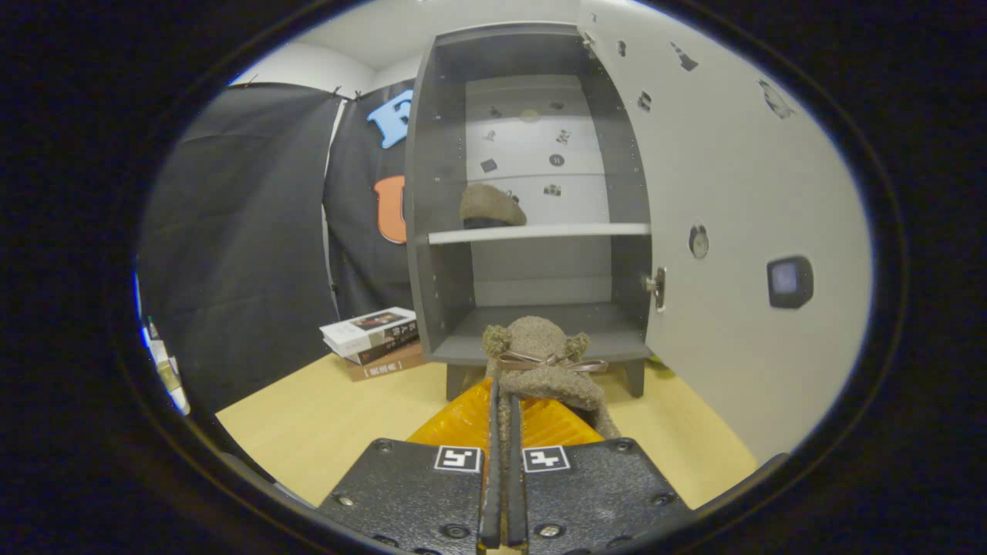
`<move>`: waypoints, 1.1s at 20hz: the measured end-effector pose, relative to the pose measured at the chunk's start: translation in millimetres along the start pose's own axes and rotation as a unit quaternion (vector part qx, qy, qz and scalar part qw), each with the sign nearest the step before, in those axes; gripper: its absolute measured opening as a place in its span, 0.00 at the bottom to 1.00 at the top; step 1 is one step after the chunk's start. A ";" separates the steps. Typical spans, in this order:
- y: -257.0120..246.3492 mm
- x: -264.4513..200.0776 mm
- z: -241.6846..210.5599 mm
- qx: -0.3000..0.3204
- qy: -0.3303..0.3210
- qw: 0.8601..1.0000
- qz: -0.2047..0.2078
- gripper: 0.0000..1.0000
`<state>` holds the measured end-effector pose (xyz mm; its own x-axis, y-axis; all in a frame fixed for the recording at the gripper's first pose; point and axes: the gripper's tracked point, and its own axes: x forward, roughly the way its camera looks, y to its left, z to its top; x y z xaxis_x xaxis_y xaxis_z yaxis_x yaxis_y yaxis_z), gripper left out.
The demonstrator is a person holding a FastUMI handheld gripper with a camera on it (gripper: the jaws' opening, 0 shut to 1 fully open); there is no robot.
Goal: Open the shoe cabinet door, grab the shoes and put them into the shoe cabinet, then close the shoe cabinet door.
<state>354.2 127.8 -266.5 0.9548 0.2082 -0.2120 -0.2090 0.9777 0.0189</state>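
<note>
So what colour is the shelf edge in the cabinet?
White, against the dark grey cabinet; the shelf edge shows best in the gripper view.

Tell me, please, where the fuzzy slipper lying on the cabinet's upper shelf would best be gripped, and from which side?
Probably at the slipper's domed upper, coming straight in through the open front of the cabinet. The hump stands proud of the white shelf with clear room above. The gripper would first need freeing: its jaws are shut on the other slipper, pinching its soft edge.

Gripper camera is riding low over the table (324,432), looking forward along the fingers (463,432) into the open shoe cabinet (532,231) standing near ahead. Door (740,231) is crowding the right; fisheye is probably exaggerating closeness.
</note>
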 end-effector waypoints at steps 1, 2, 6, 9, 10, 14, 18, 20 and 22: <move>-2.1 -3.9 18.1 0.001 -0.013 1.000 0.000 0.07; -5.3 -6.9 36.0 0.003 -0.027 1.000 -0.003 0.07; -17.1 -12.6 104.4 -0.013 -0.071 0.997 -0.017 0.07; -20.5 -3.9 156.5 -0.049 -0.098 0.993 -0.033 0.07; -22.2 1.4 175.8 -0.065 -0.109 0.991 -0.041 0.07; -25.2 29.1 235.4 -0.094 -0.133 0.985 -0.061 0.07; -27.1 66.2 267.6 -0.100 -0.122 0.985 -0.071 0.07; -30.7 88.1 277.9 -0.105 -0.114 0.985 -0.073 0.07; -39.7 110.5 285.9 -0.117 -0.105 0.984 -0.083 0.07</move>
<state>528.4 119.5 -11.3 0.9973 0.0717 0.0132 -0.0667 0.9709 -0.2300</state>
